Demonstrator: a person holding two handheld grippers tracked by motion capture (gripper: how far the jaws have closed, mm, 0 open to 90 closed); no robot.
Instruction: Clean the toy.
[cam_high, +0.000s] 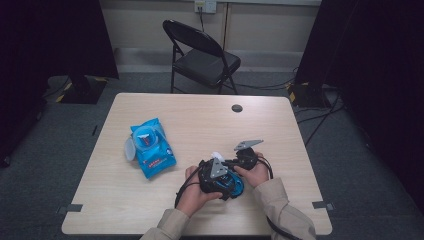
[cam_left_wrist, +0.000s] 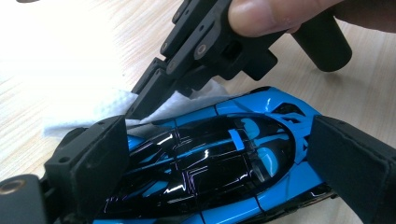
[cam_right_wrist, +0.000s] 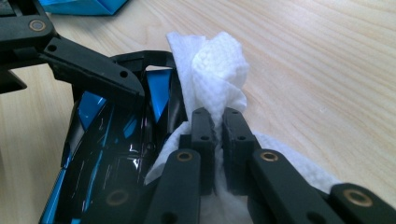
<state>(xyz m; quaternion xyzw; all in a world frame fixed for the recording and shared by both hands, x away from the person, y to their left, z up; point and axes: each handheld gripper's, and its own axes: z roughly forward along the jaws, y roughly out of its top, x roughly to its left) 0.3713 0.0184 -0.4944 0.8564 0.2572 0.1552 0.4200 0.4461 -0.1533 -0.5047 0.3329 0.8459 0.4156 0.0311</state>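
While the left gripper (cam_left_wrist: 219, 154) clamps the blue toy car (cam_left_wrist: 210, 158) across its body, one padded jaw on each side, the right gripper (cam_right_wrist: 218, 122) is pinched tight on a white wipe (cam_right_wrist: 217, 70). The wipe bunches up above those closed jaws and lies against the car's edge. Seen from the high view, both grippers meet near the table's (cam_high: 200, 120) front edge, the car (cam_high: 234, 184) low between the person's hands. A blue wipe packet (cam_high: 151, 147) lies well apart to the left.
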